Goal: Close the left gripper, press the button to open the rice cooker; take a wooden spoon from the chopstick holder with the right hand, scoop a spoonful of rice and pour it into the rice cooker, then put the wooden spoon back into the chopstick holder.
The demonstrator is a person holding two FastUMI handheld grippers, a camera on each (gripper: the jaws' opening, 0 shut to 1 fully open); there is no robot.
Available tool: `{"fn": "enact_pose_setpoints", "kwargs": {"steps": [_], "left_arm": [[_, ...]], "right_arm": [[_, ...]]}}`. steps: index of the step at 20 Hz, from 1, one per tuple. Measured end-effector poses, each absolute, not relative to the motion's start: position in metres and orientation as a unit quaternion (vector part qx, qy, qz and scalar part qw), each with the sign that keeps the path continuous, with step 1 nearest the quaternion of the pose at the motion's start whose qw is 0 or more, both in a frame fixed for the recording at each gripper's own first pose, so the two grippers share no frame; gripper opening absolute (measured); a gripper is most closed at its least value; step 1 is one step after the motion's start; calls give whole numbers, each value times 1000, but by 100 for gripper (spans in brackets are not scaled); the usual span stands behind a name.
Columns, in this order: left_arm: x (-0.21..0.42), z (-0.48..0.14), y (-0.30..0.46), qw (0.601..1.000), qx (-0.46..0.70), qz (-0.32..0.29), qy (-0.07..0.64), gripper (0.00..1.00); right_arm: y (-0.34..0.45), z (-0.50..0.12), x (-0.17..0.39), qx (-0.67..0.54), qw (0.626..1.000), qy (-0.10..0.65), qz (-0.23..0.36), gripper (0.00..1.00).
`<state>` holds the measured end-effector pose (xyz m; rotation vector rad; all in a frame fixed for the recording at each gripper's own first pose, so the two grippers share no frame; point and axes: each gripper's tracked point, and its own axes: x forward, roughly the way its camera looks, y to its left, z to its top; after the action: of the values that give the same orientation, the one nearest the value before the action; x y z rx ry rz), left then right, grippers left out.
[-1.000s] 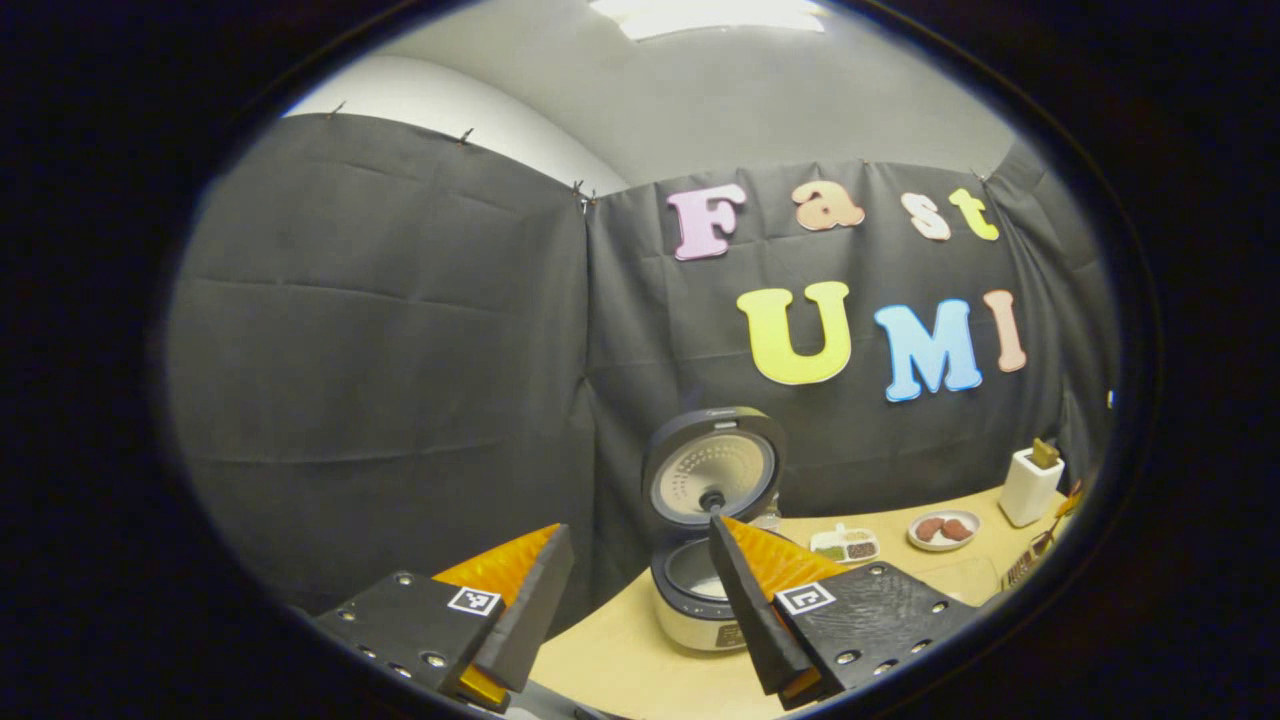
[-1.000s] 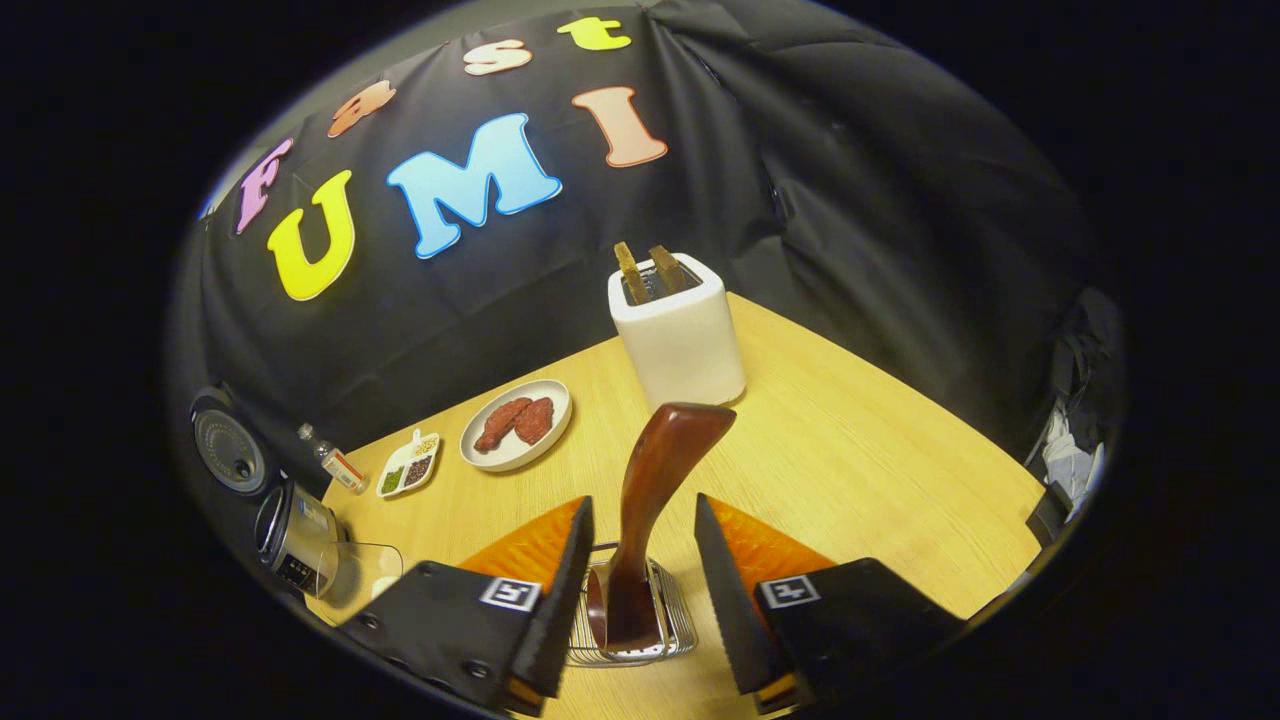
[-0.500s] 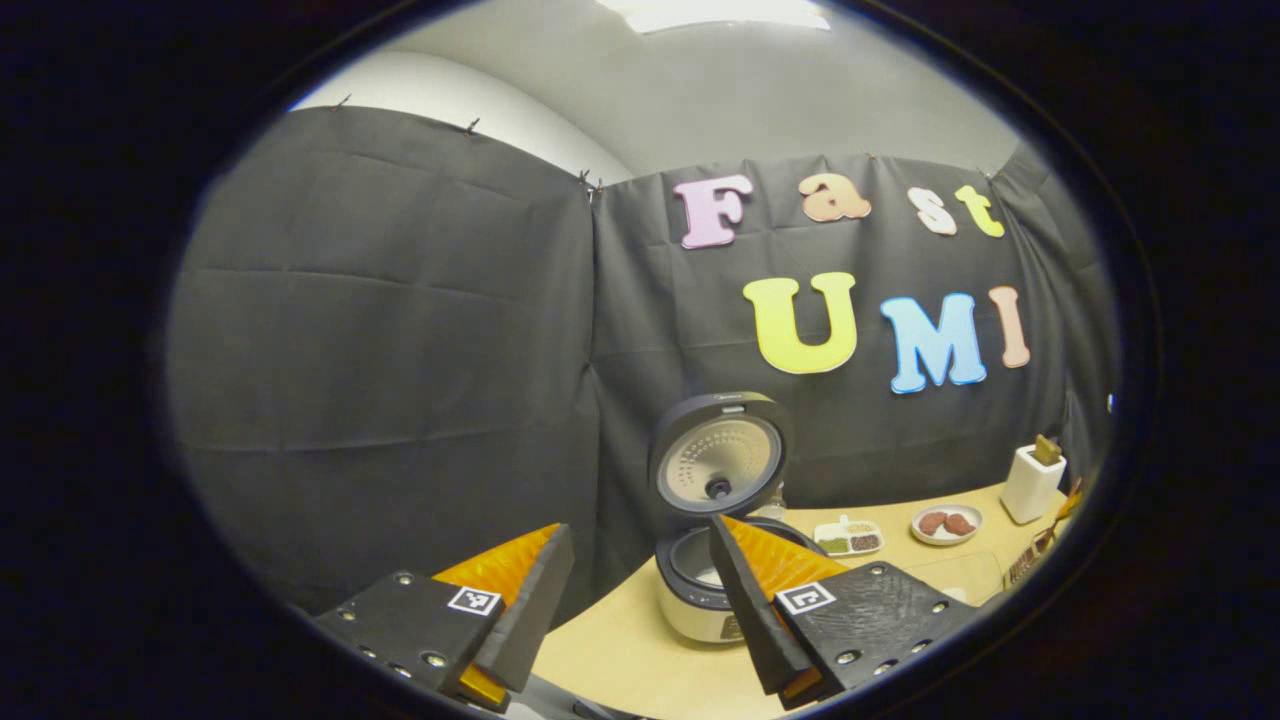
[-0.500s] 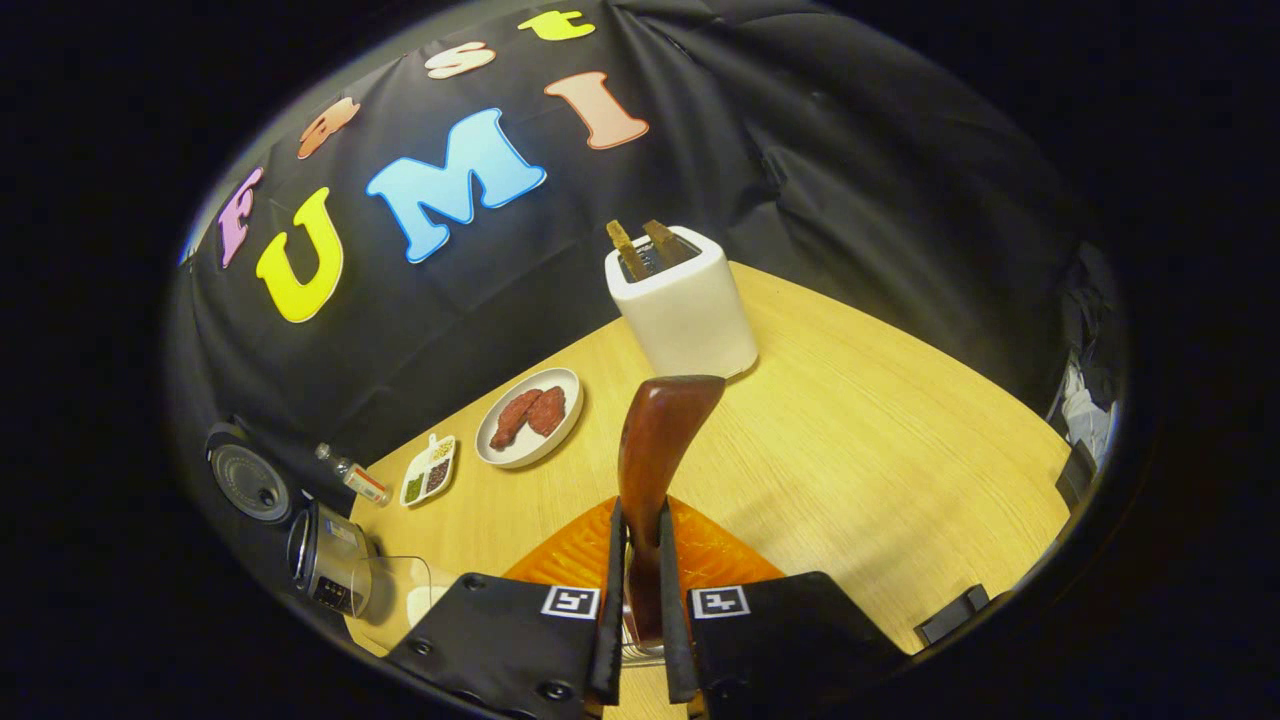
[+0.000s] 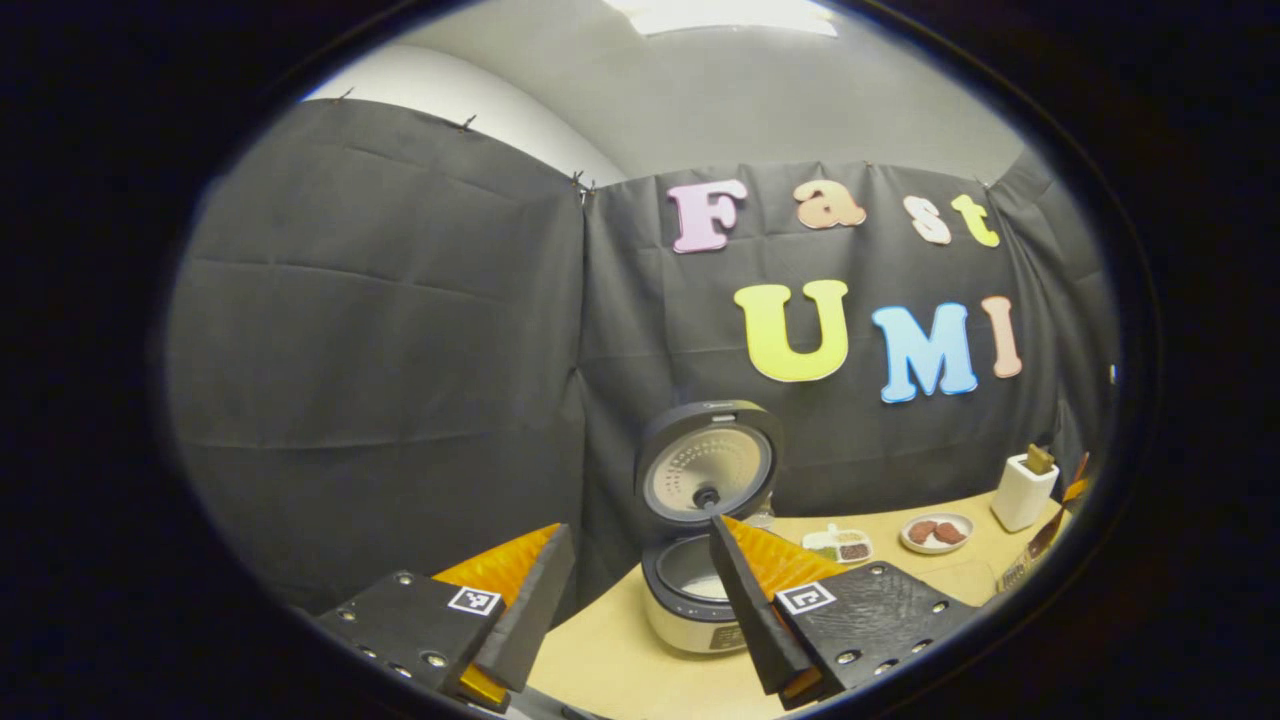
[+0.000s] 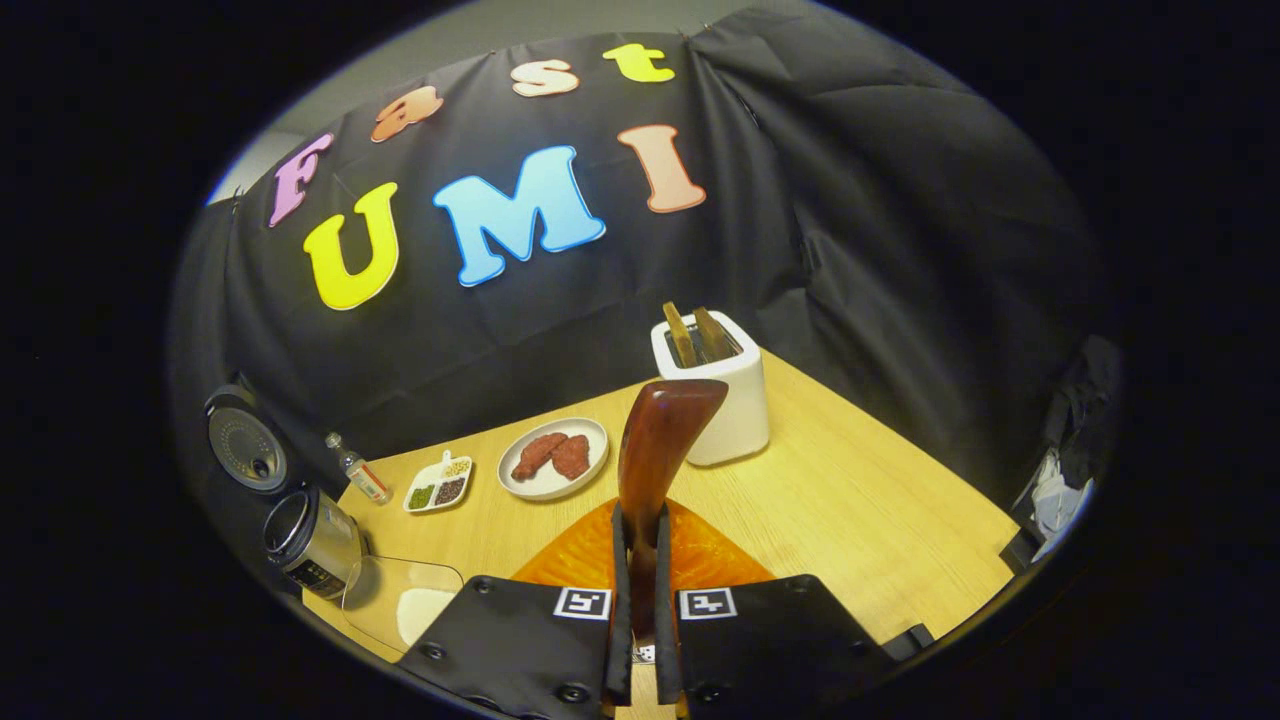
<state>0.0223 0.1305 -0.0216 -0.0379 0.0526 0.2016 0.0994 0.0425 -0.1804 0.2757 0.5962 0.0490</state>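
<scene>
Wooden spoon (image 6: 655,450) stands upright, its dark handle pinched between the pressed-together fingers of the right tool (image 6: 640,600), above the wooden counter (image 6: 860,500). The left tool (image 5: 640,610) hangs spread, holding nothing, before the rice cooker (image 5: 695,590), whose lid (image 5: 708,465) stands open. A sound next step would be to keep the spoon vertical, lift it clear, then carry it left toward the clear container (image 6: 400,600) with white contents, probably rice, near the cooker. The spoon's bowl and the chopstick holder are hidden behind the tool, so whether the spoon has left the holder cannot be told.
</scene>
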Motion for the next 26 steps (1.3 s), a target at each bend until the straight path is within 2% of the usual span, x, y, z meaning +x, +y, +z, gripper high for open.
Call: {"fn": "enact_pose_setpoints", "kwargs": {"steps": [5,11,14,15,16,18,20,26], "left_arm": [[35,-29,129,996,-24,79,28,84],[48,-39,151,997,-32,70,31,84],[52,-43,166,997,-30,70,31,84],[54,-44,173,997,-29,71,31,84],[55,-45,178,997,-28,72,32,83],[56,-50,189,996,-30,75,33,84],[57,-54,200,996,-31,79,37,83],[55,-64,231,994,-24,90,49,84]], "right_arm": [[81,-136,98,126,958,252,52,11],[149,-118,87,120,960,235,97,11],[183,-120,80,114,958,234,118,11],[194,-122,80,110,958,235,124,7],[206,-126,78,104,957,238,131,11],[229,-135,73,91,955,243,142,7],[248,-146,67,73,954,248,153,11],[287,-178,60,-13,956,240,167,11]]}}
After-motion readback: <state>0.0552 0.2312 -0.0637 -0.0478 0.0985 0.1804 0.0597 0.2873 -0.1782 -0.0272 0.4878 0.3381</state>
